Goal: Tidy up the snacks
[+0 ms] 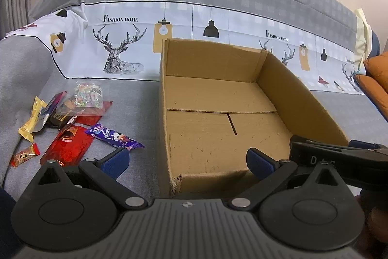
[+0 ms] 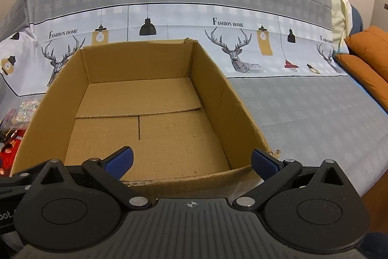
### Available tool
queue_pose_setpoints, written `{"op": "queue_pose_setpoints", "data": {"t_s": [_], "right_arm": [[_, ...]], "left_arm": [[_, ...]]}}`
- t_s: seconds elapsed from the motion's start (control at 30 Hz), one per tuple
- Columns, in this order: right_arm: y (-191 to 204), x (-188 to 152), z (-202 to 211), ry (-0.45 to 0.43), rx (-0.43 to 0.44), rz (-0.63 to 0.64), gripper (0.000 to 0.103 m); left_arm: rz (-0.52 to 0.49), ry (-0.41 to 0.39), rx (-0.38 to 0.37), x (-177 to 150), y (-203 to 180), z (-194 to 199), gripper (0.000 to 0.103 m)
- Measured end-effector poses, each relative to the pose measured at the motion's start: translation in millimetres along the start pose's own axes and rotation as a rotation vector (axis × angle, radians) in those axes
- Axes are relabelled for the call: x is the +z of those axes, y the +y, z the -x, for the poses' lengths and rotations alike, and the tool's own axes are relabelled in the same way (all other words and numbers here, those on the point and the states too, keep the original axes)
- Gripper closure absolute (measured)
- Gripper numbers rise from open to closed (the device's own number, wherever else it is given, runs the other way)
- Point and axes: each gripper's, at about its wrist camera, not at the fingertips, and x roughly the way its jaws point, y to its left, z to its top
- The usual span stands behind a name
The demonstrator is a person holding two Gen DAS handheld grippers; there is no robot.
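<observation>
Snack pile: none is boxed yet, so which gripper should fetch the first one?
Left. The snack pile lies left of the cardboard box, beside the open left gripper. The open right gripper faces the box.

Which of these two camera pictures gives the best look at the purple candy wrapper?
The left wrist view. The purple candy wrapper lies in plain sight on the grey cover beside the cardboard box. In the right wrist view the box wall blocks that side, so the wrapper cannot be made out.
</observation>
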Motion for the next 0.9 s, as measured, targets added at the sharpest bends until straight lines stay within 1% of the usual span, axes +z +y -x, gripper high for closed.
{"op": "queue_pose_setpoints", "data": {"t_s": [0.13, 0.23, 0.33, 0.37, 0.4, 0.43, 0.47, 0.5, 0.53, 0.57, 0.6, 0.63, 0.67, 0.7, 0.77, 0.83, 0.9], "right_arm": [[4, 2, 4, -0.018, -0.003, -0.043, 0.0], [12, 5, 7, -0.034, 0.017, -0.076, 0.003], [28, 8, 11, -0.051, 0.035, -0.08, 0.006], [35, 9, 13, -0.057, 0.044, -0.077, 0.008], [43, 11, 16, -0.065, 0.058, -0.072, 0.012], [50, 13, 18, -0.075, 0.072, -0.069, 0.016], [57, 15, 21, -0.089, 0.094, -0.066, 0.024], [64, 16, 25, -0.105, 0.12, -0.065, 0.03], [71, 19, 29, -0.12, 0.148, -0.065, 0.034], [79, 21, 33, -0.136, 0.184, -0.063, 0.04], [87, 23, 37, -0.151, 0.219, -0.057, 0.042], [95, 26, 40, -0.164, 0.249, -0.047, 0.042], [104, 28, 43, -0.178, 0.283, -0.029, 0.042], [114, 29, 45, -0.189, 0.31, -0.004, 0.042], [136, 30, 46, -0.2, 0.361, 0.061, 0.042], [157, 27, 43, -0.198, 0.411, 0.116, 0.042], [179, 23, 33, -0.16, 0.448, 0.175, 0.042]], "left_arm": [[0.022, -0.02, 0.0, 2, 7, 7, 0.0], [0.021, -0.06, 0.023, 5, 18, 17, 0.0], [0.024, -0.106, 0.041, 10, 33, 29, 0.001], [0.023, -0.123, 0.045, 12, 38, 34, 0.004], [0.021, -0.138, 0.043, 16, 45, 39, 0.006], [0.018, -0.146, 0.032, 19, 52, 43, 0.015], [0.016, -0.153, 0.02, 24, 60, 47, 0.03], [0.01, -0.156, 0.009, 29, 68, 50, 0.038], [-0.004, -0.156, -0.005, 35, 76, 53, 0.053], [-0.027, -0.156, -0.018, 42, 84, 54, 0.065], [-0.059, -0.157, -0.026, 48, 93, 56, 0.069], [-0.097, -0.161, -0.027, 53, 102, 56, 0.074], [-0.147, -0.165, -0.022, 59, 113, 56, 0.074], [-0.193, -0.156, -0.012, 64, 125, 54, 0.074], [-0.253, -0.115, 0.012, 66, 150, 43, 0.074], [-0.3, -0.034, 0.05, 65, 176, 24, 0.074], [-0.323, 0.076, 0.081, 55, 202, -1, 0.074]]}}
